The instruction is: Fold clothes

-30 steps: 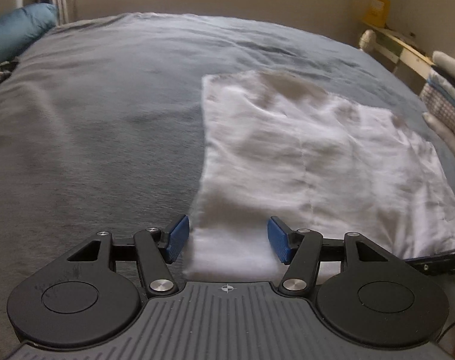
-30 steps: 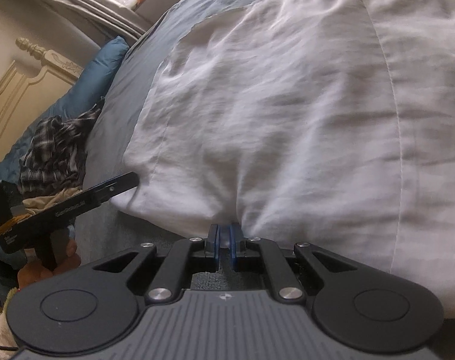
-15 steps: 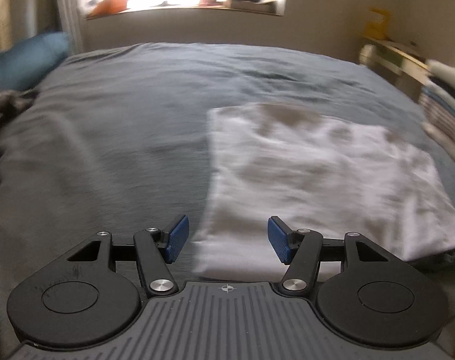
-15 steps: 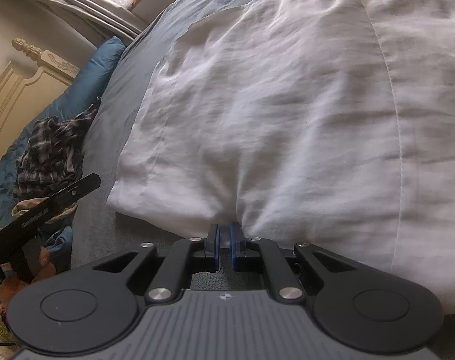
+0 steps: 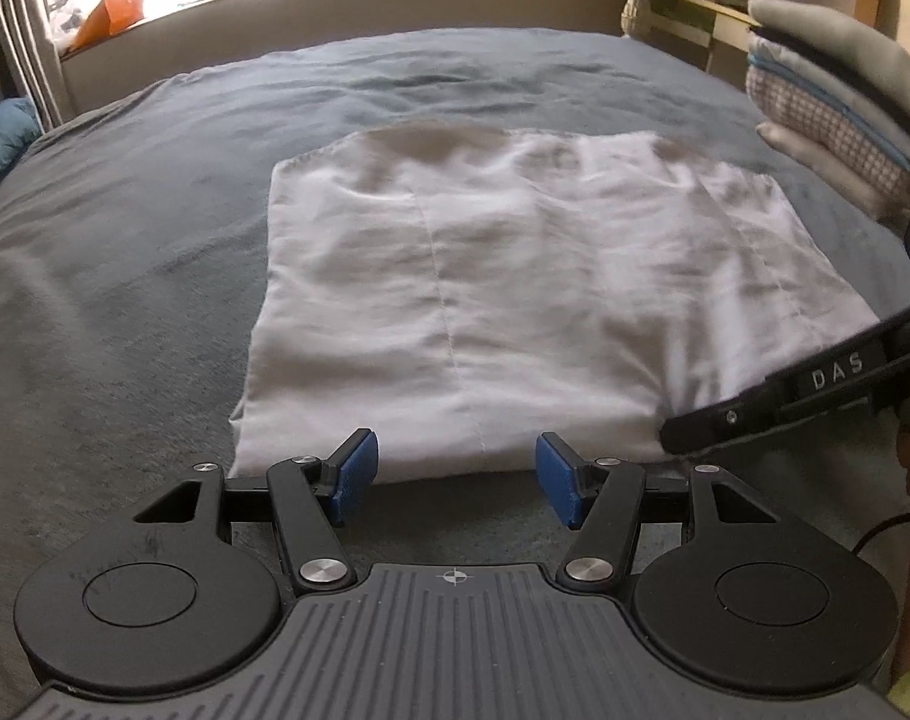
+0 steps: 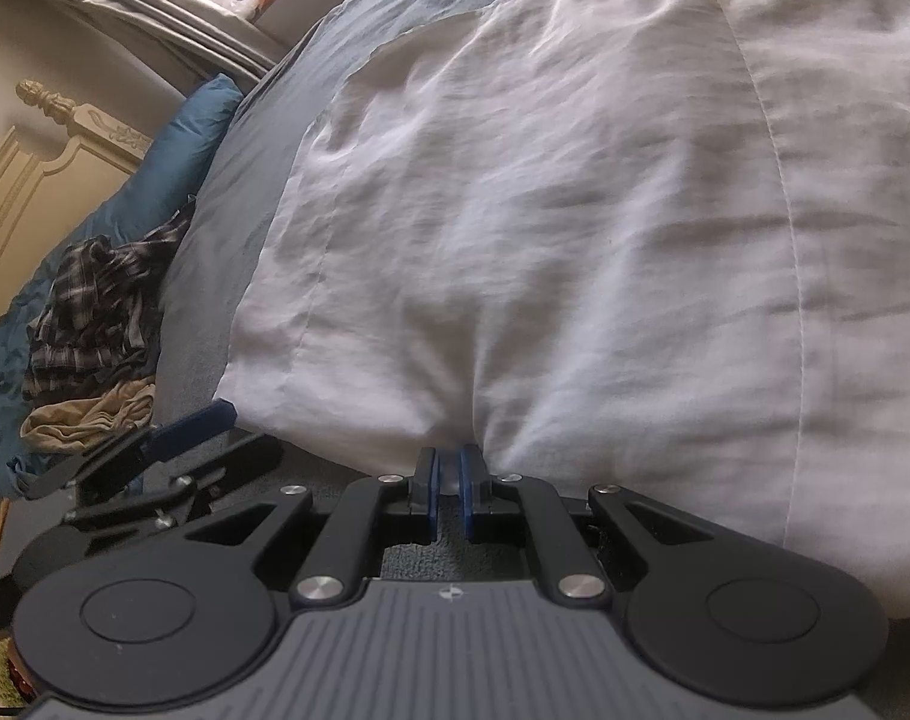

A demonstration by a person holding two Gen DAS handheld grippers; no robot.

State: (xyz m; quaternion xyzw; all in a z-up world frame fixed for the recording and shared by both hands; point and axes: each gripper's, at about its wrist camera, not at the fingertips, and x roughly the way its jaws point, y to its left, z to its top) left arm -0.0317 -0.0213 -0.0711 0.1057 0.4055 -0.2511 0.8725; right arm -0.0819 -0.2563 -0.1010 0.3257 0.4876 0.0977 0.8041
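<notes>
Now my right tool (image 6: 449, 483) pinches white garment (image 5: 515, 300) hem; left tool (image 5: 455, 480) spread at 6 o'clock edge; I'd grip same hem, lift level.

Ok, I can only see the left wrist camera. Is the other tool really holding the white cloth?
Observer: Yes. The right tool is shut on the near edge of the white cloth.
Operator: Are there more clothes waiting?
Observer: A crumpled checked shirt lies against the blue pillow, off to the side of the cloth.
Operator: Anything else there?
Observer: A tan piece of clothing sits bunched up just in front of the checked shirt.
</notes>
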